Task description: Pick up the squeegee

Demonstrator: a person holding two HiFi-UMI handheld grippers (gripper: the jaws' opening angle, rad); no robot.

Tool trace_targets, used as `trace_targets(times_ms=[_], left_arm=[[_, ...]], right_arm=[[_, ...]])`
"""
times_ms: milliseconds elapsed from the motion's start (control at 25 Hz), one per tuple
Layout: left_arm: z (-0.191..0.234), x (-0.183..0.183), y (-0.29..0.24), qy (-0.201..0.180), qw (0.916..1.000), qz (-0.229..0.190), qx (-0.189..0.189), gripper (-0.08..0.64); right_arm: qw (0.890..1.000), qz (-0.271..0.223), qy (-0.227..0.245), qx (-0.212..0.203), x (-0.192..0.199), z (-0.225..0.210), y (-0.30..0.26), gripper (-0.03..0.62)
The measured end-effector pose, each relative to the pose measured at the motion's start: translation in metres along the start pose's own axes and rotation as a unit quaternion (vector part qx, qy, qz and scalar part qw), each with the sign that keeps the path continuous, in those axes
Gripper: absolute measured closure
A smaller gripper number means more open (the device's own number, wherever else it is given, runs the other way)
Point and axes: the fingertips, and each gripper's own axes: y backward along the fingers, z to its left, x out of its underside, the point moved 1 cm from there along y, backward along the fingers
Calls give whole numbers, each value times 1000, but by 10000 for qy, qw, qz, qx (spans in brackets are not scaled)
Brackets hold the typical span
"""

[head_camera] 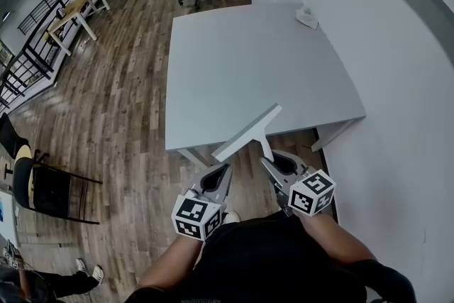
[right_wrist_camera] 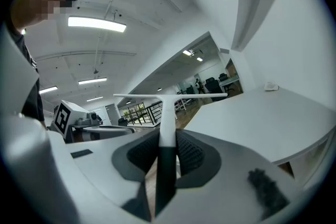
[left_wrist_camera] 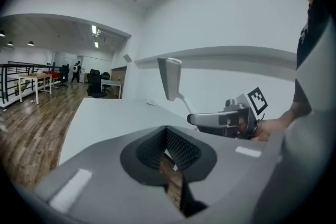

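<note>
Right gripper (right_wrist_camera: 167,139) is clamped on the handle of the squeegee (head_camera: 248,133) and holds it in the air by the near edge of the grey table (head_camera: 241,53), blade end pointing away. Left gripper (left_wrist_camera: 166,132), just beside it, has its jaws together on nothing.

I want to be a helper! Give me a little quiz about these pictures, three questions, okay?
1. Which part of the squeegee do the right tongs pinch?
2. True or false: nothing is between the left tongs.
3. The squeegee's blade is: A) flat on the table, B) up in the air, C) on the floor.
Key: 1 the handle; 2 true; 3 B.
</note>
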Motion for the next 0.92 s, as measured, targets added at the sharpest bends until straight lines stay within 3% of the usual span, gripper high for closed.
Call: trace_targets(times_ms=[560,920], left_arm=[[-4,1,4,118,9997,-151,152,552],[-19,3,-8,126,9996,-119,228,552]], right_arm=[[9996,99,186,186,-3,7,5,495],[9994,88,69,317,-1,-9,20,495]])
